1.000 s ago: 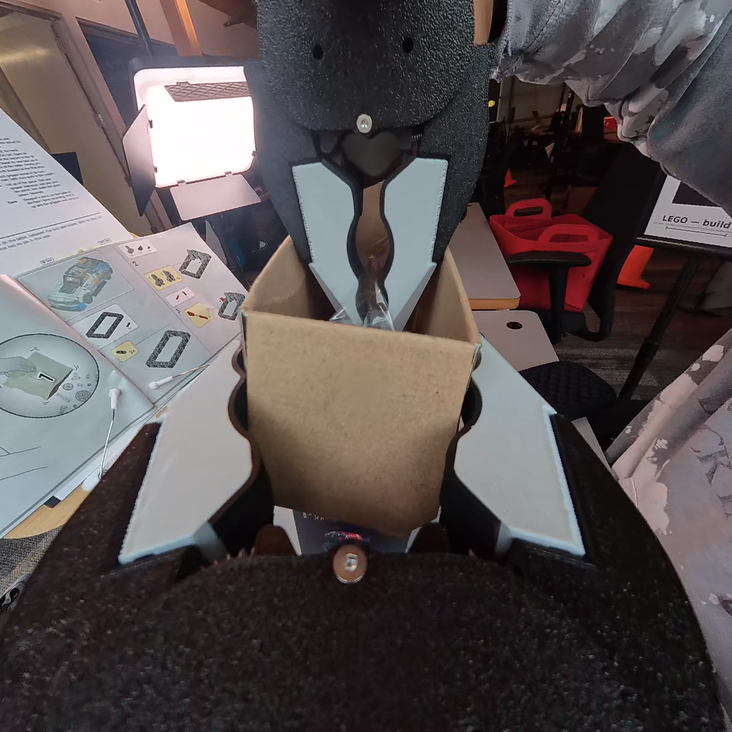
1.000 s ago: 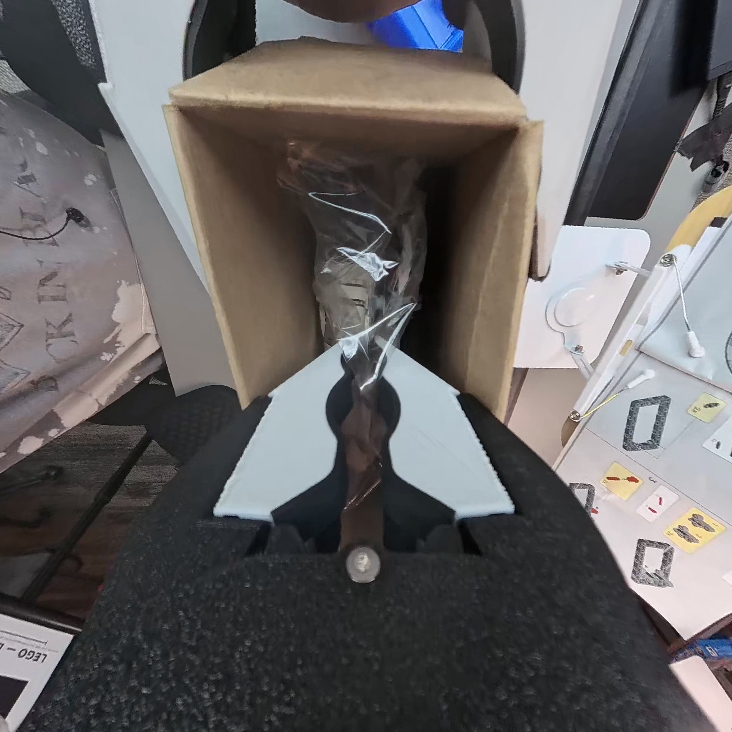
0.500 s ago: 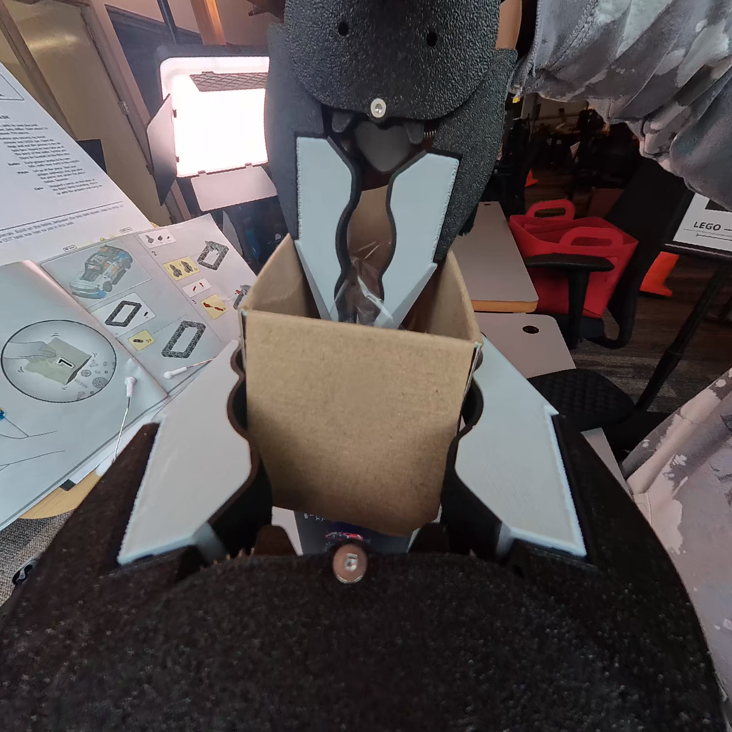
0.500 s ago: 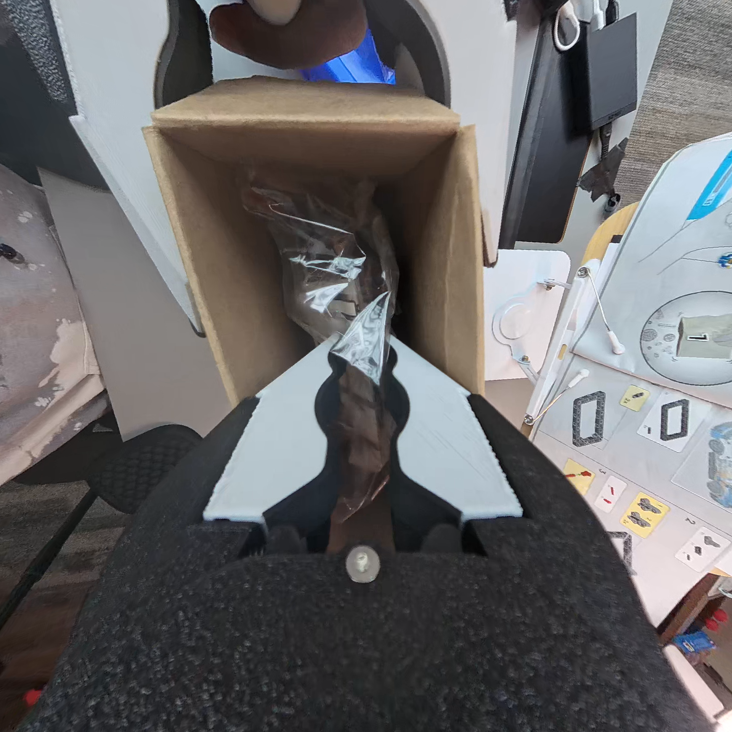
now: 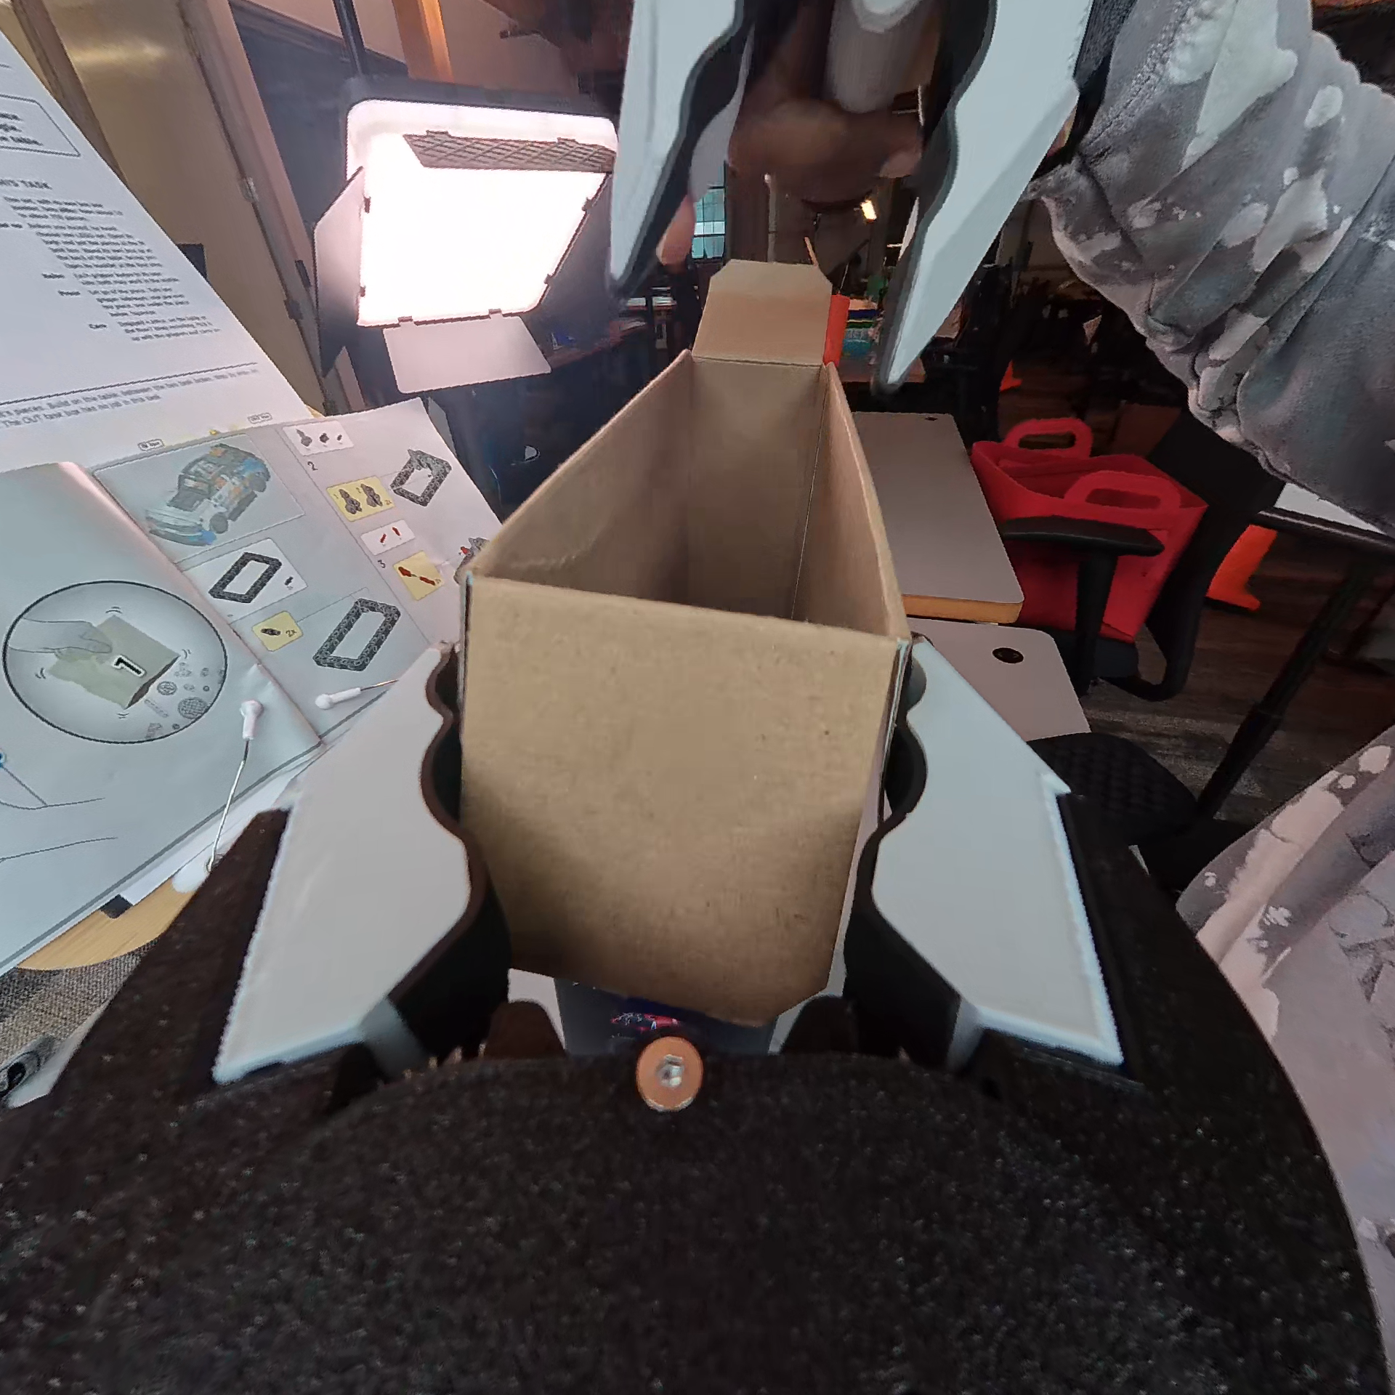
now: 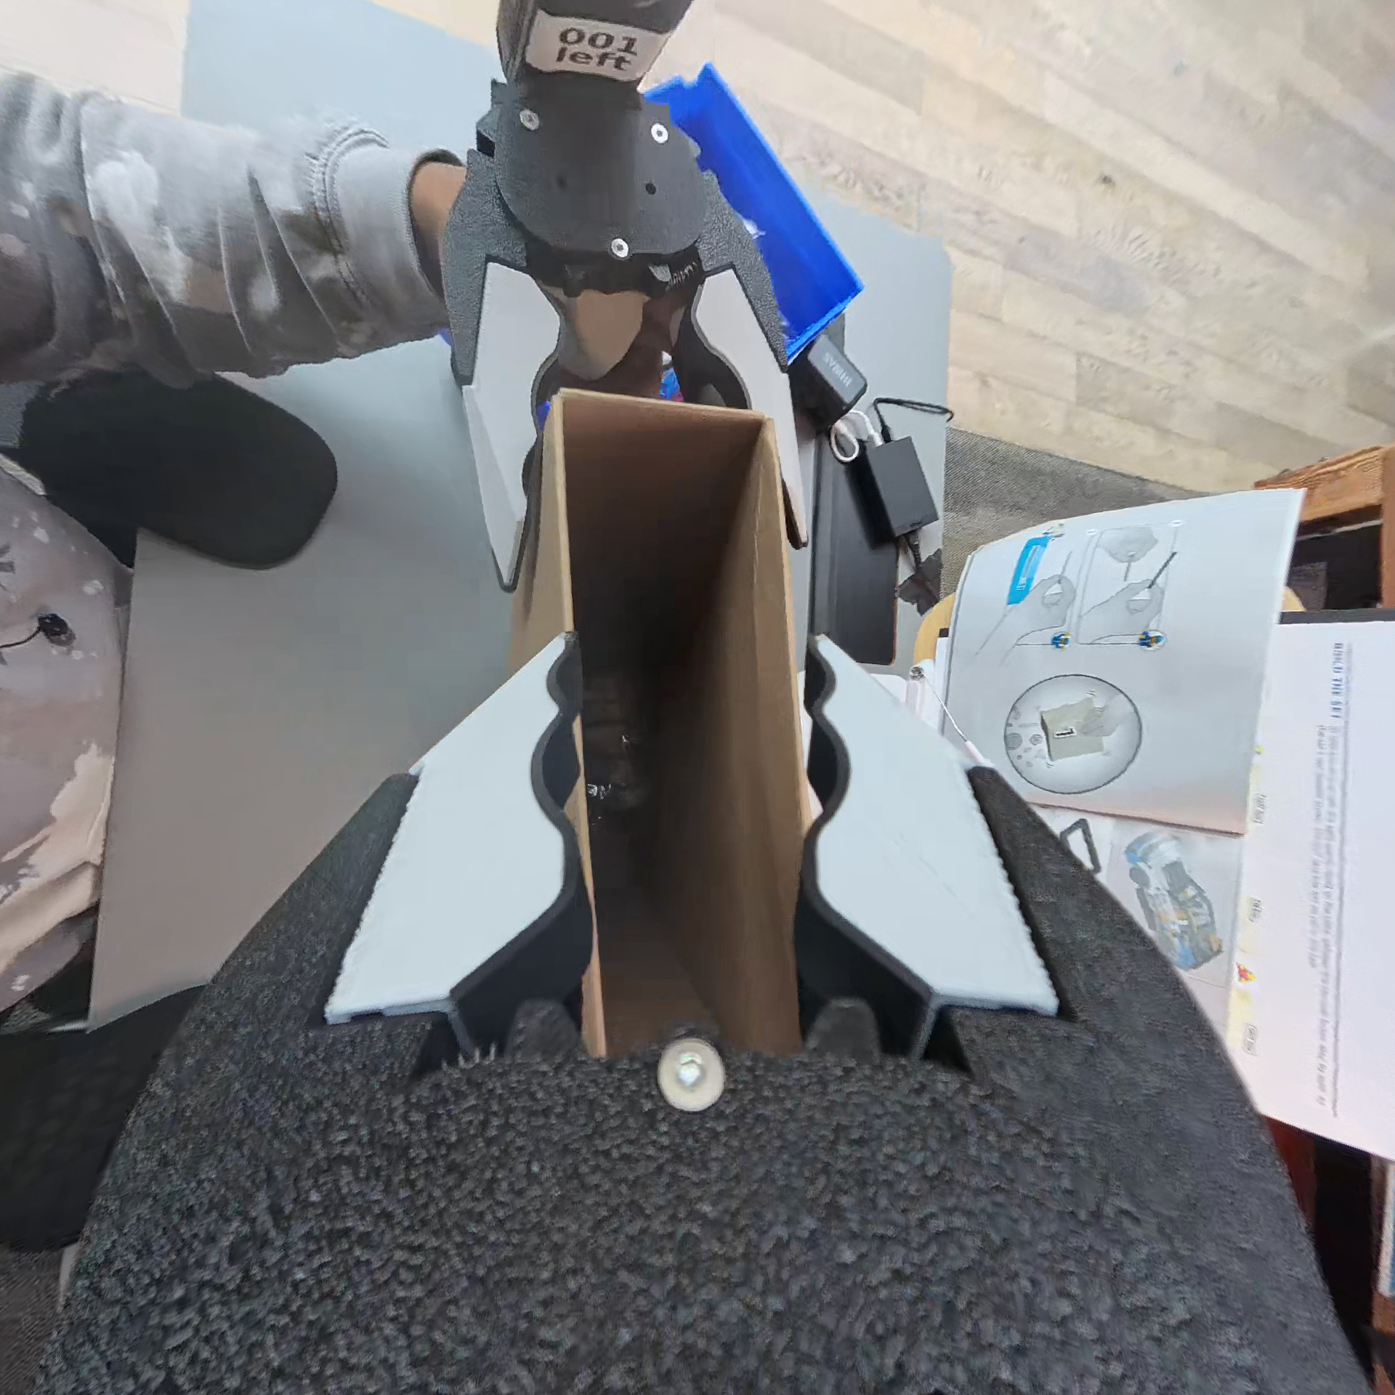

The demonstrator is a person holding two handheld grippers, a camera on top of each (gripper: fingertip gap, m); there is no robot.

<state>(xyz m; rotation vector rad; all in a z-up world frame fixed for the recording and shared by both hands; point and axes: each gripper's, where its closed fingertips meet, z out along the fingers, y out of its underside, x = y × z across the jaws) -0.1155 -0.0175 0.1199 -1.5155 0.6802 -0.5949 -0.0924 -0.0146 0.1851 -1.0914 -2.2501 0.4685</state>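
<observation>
My left gripper [image 5: 679,657] is shut on an open brown cardboard box [image 5: 672,800], gripping its lower sides and holding it up with the mouth facing away. My right gripper [image 6: 691,642] is open and empty, its fingers [image 6: 468,853] astride the box's mouth. In the left wrist view the right gripper [image 5: 762,324] hangs above the box's raised end flap [image 5: 762,317]. A dark plastic bag [image 6: 611,755] lies inside the box against one wall. The left gripper [image 6: 649,558] shows at the box's far end in the right wrist view.
An open instruction booklet [image 5: 189,604] and printed sheets [image 6: 1117,664] lie on the round table to one side. A lit studio lamp [image 5: 468,226], red bags [image 5: 1087,521], a black chair [image 5: 1110,792] and a blue bin [image 6: 755,204] stand around. A person's patterned sleeve [image 5: 1245,249] is close. Some 8 cm of space lies between my two pairs of fingers.
My right gripper let go of the clear plastic bag, opened wide and drew back out of the box. The bag stayed inside. The left gripper kept its hold on the box.
</observation>
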